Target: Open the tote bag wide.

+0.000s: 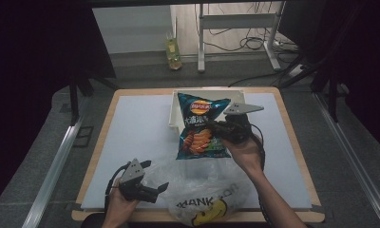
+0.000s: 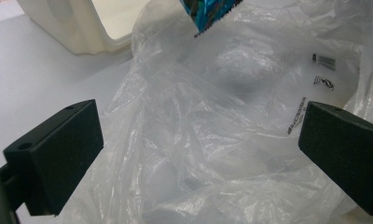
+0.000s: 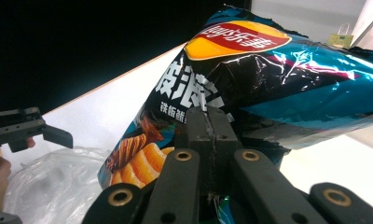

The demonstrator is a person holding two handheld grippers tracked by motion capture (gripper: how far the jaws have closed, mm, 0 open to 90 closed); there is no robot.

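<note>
Left of the white bin (image 1: 175, 114), the tabletop (image 1: 131, 128) lies bare and gives a gripper free passage. At the near edge, the crumpled plastic bag (image 1: 202, 187) blocks the middle, and the hanging chip bag (image 1: 200, 126) closes the way above it.

left gripper (image 1: 152, 186): jaws wide apart, low | right gripper (image 1: 215, 127): jaws clamped together, raised

Blue crisp bag (image 1: 200, 127) hangs upright above the crumpled clear plastic bag (image 1: 204, 190).
</note>
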